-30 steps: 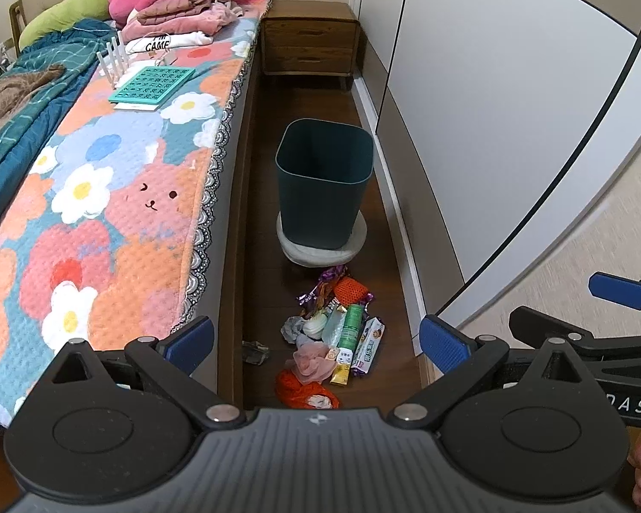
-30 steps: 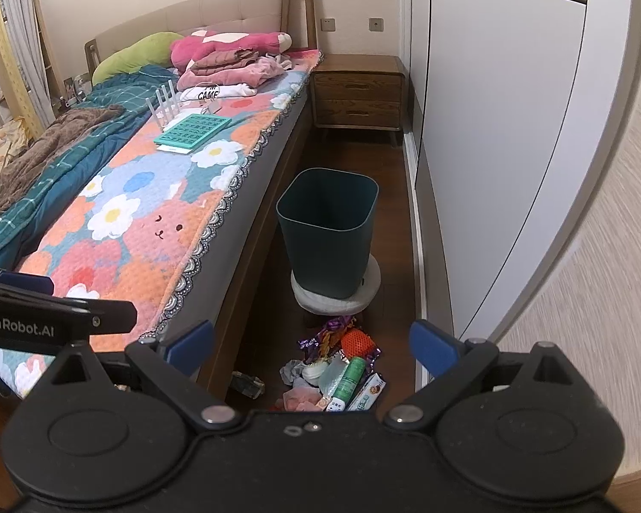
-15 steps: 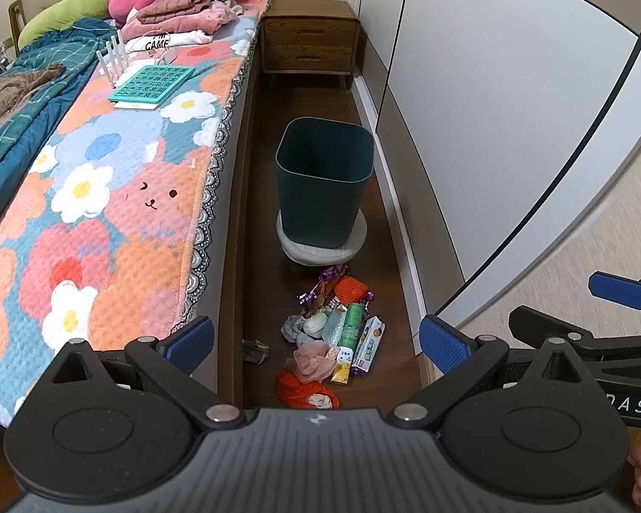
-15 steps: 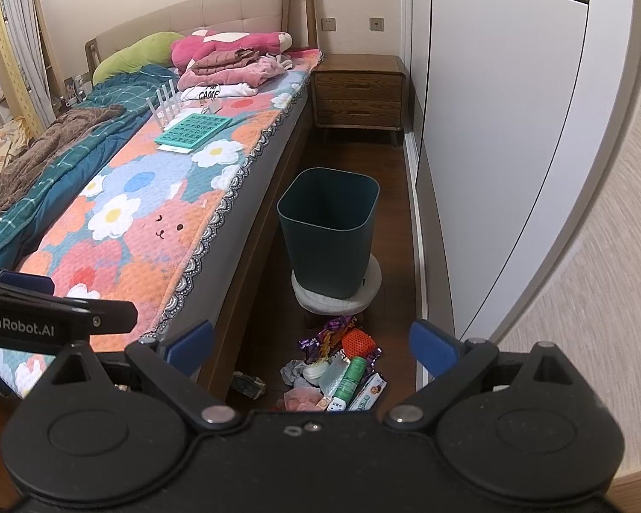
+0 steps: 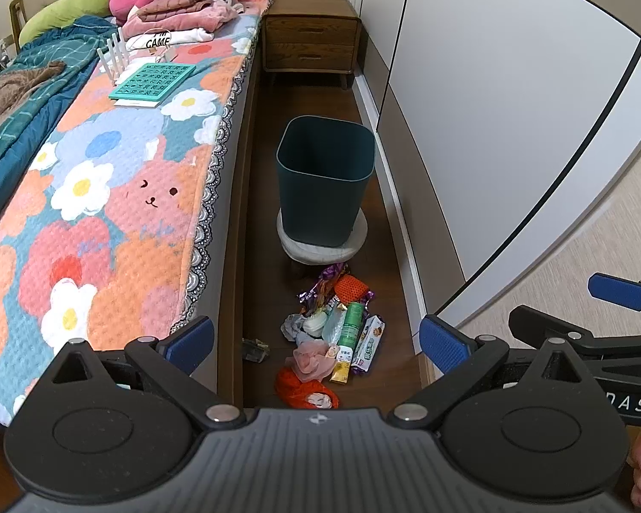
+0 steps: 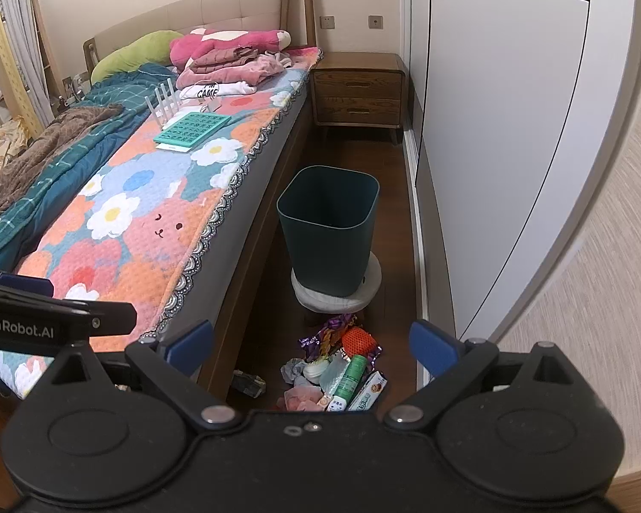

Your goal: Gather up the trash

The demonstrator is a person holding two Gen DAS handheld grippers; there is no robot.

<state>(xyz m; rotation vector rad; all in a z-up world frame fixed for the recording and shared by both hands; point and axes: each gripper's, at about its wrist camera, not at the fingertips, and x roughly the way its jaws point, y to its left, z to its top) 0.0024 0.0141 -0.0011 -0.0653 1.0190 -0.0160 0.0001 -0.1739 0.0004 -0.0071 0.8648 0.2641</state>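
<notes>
Left tool [image 5: 316,340] view alone shows orange wrapper [image 5: 305,391].

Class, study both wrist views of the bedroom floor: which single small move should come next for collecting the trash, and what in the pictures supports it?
Probably lower one open gripper, say the right gripper, toward the trash pile. Both it and the left gripper are open, empty and well above the floor, while the litter lies loose before the dark green bin on its round stool, and nothing shows inside the bin.
</notes>
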